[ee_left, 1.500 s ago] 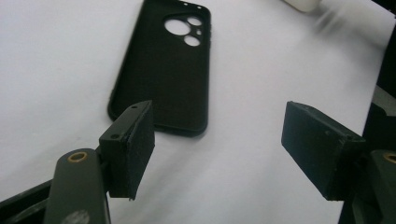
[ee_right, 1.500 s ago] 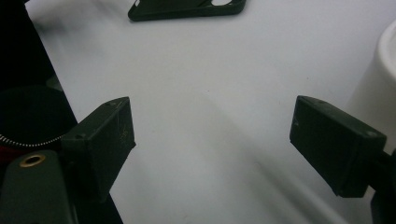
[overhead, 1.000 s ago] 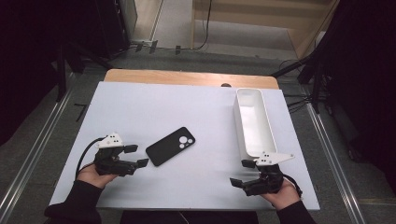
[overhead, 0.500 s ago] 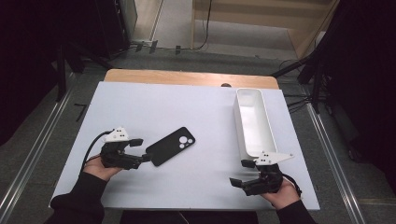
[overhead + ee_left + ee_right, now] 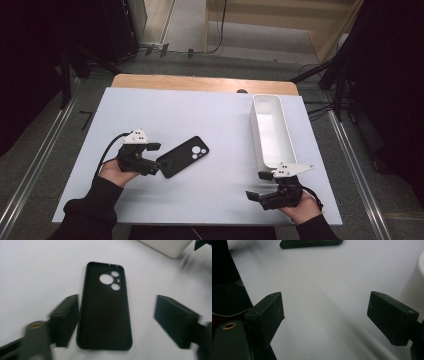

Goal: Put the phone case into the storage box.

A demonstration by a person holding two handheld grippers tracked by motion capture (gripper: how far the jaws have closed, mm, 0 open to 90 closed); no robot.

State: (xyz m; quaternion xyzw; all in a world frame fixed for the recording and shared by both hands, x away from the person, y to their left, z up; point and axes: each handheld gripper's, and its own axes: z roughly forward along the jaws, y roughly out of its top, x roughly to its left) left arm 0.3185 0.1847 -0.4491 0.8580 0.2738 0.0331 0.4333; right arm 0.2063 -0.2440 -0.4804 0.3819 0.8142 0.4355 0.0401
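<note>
Phone case [image 5: 182, 156], black and empty, lies flat on the white table [image 5: 200, 115], left of the middle and near the person's side, its camera cutouts pointing toward the far right.

The left gripper [image 5: 156, 157] has arrived at the near left end of the case. In the left gripper view [image 5: 115, 322] its jaws stand wide and have just been opening further; the lower part of the case lies between them, one jaw just beside or maybe touching the case's edge, the other well apart from it. Nothing is pinched yet.

The step in hand looks like the approach for a pick-up. The next move probably calls for centring the jaws over the case's width, lowering them to the table and closing across its two long edges. The case is thin and soft-walled, so a grip set too high could slip off, and a hard squeeze could bow it.

The right gripper [image 5: 256, 196] rests near the right corner of the table on the person's side, just near of the tray. In the right gripper view [image 5: 325, 312] its jaws are spread wide over bare table with nothing between them.

Farther out, a long white tray [image 5: 272, 131] sits empty on the right, running from near to far.

Count: one phone case, one tray, two grippers, one table.
</note>
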